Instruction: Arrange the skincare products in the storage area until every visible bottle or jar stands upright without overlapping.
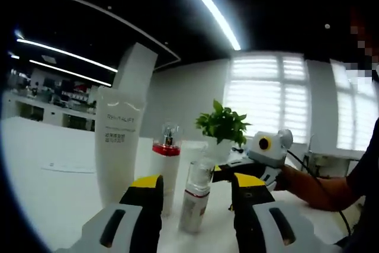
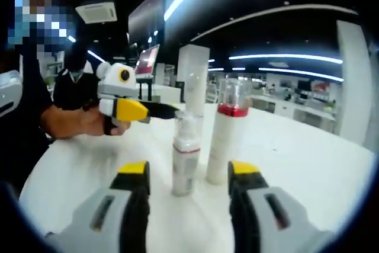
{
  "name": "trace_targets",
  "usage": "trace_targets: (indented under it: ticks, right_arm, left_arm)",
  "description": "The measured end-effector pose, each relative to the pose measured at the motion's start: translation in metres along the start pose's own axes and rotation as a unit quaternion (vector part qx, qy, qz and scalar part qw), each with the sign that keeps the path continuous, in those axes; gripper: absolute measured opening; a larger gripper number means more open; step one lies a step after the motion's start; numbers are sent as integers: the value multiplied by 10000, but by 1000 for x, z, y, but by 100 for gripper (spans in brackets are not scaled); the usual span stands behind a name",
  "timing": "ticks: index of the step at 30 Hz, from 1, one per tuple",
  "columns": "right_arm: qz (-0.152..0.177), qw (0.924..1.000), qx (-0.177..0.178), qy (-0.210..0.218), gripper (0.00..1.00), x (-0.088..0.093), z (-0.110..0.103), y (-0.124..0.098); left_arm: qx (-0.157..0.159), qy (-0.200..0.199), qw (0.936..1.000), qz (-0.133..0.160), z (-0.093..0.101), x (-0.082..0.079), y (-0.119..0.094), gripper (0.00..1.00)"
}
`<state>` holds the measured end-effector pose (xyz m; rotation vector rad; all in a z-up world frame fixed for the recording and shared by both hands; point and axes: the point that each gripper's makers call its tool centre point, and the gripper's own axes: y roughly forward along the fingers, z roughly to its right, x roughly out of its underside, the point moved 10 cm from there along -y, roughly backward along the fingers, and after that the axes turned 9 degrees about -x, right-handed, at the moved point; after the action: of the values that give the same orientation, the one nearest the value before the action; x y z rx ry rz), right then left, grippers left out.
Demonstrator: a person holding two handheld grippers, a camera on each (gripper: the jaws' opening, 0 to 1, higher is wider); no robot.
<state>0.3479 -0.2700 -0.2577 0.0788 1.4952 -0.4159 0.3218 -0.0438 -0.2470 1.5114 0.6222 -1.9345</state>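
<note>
Currently, bottles: all three stand upright in a tight cluster on the white table point(image 1: 53, 199).
Small clear bottle point(image 1: 195, 199): nearest both grippers, light and narrow; likeliest to tip.
Red-collared bottle point(image 1: 166, 167): just beside it; gap too small to judge.
Tall white bottle point(image 1: 121, 140): top-heavy, just behind the others.
Left gripper point(image 1: 196, 189): jaws wide, empty, low at the table, small bottle between the tips.
Right gripper point(image 2: 188, 176): jaws wide, empty, facing the same bottle from the other side.
Risk: both close in together; a jaw nudge fells one bottle into its neighbours.
Plant point(image 1: 222, 124): behind, well clear.
</note>
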Motion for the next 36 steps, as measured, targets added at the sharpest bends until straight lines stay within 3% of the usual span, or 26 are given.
trace_targets:
  ticks: [6,11,18,22,29,32,34,36]
  right_arm:
    - [9,10000,-5,29,62,-3,-1,0]
    - [43,10000,19,1,62,-7,-2,-1]
    - [117,9999,78,-30,62,-12,-2,-2]
    - [154,9998,98,-27,62,-14,-2,-3]
    - [344,9994,83,-41,64,-22,-4,-4]
    - [444,9990,26,-83,63,-28,-8,-3]
    - [463,9988,32,-128,62,-30,-10,-2]
    - [494,9987,24,-157,62,-31,-11,-2]
  left_arm:
    - [-172,258,9994,-138,5,-5,-26,48]
    - [-513,743,9949,-458,6,-9,-55,51]
    - [-1185,1597,9767,-808,4,-13,-96,54]
    - [-1315,1445,9774,-805,0,-13,-109,67]
    - [-1623,1412,9712,-1021,-8,-10,-132,67]
    - [-1961,1473,9623,-1172,-15,-8,-145,66]
    - [-2303,1716,9487,-1319,-22,-6,-154,64]
    - [-2430,1722,9445,-1387,-26,-3,-161,64]
